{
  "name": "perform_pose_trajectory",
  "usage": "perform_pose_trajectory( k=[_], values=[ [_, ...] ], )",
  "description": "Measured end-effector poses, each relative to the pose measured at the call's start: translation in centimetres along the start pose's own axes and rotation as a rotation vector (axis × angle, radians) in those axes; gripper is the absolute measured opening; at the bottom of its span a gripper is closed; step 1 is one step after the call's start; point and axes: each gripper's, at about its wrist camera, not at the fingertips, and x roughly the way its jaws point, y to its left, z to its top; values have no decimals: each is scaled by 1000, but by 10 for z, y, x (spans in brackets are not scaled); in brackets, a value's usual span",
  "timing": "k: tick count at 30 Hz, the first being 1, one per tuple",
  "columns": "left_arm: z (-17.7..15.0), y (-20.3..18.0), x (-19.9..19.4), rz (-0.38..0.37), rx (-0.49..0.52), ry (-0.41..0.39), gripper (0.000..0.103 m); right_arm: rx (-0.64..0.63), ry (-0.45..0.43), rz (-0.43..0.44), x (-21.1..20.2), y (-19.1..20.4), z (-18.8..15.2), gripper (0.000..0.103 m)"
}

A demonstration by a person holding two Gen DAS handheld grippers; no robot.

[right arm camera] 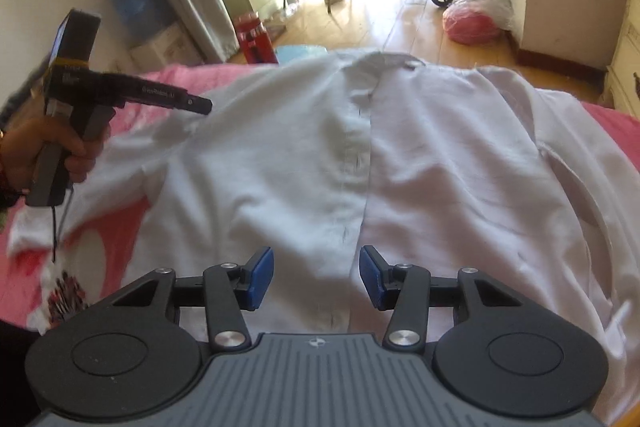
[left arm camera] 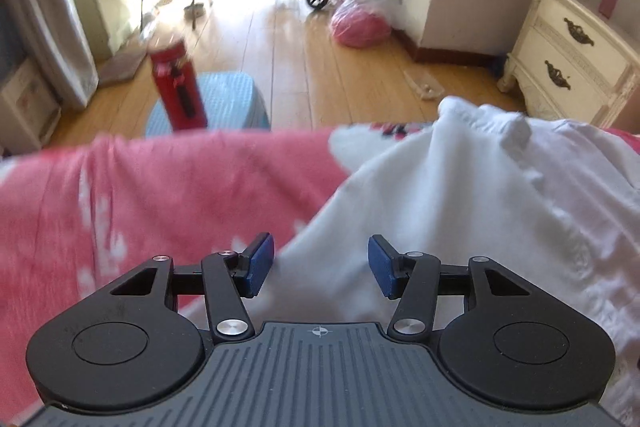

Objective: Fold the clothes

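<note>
We worked over a white button-front shirt spread face up on a pink patterned bedcover, collar toward the far edge of the bed. At far left of the right wrist view, our left hand carried the left gripper above the shirt's left shoulder; its blue fingers stood spread, nothing between them, with white cloth just beyond and below the tips and pink cover to their left. The right gripper hung over the lower front of the shirt, its jaws apart and empty, the button placket running straight ahead between them toward the collar; no pad pressed the cloth.

We judged the shirt light, thin and limp: it would sag and wrinkle from any single pinch, slide easily on the cover, and hold a crease only where laid flat. The firmer holds looked to be the collar, the shoulder seams and the doubled placket; a sleeve lay bunched to the right of the right fingers and seemed likely to need drawing in first.

Beyond the fingertips the bed ended just past the collar, with a red bottle and a blue stool on the wooden floor close behind. A cream dresser stood at right. Open cover remained on both sides of the shirt.
</note>
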Motion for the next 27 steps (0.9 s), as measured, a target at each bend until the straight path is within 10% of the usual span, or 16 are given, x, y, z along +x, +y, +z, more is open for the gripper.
perform_pose_trajectory(
  k=[6, 22, 27],
  values=[
    [9, -21, 20, 27, 149, -18, 52, 61, -57, 54, 30, -24, 56, 48],
    [-5, -17, 28, 43, 74, -85, 65, 218, 36, -19, 115, -60, 108, 30],
    [-6, -15, 28, 45, 49, -90, 67, 193, 33, -15, 121, -58, 109, 5]
  ],
)
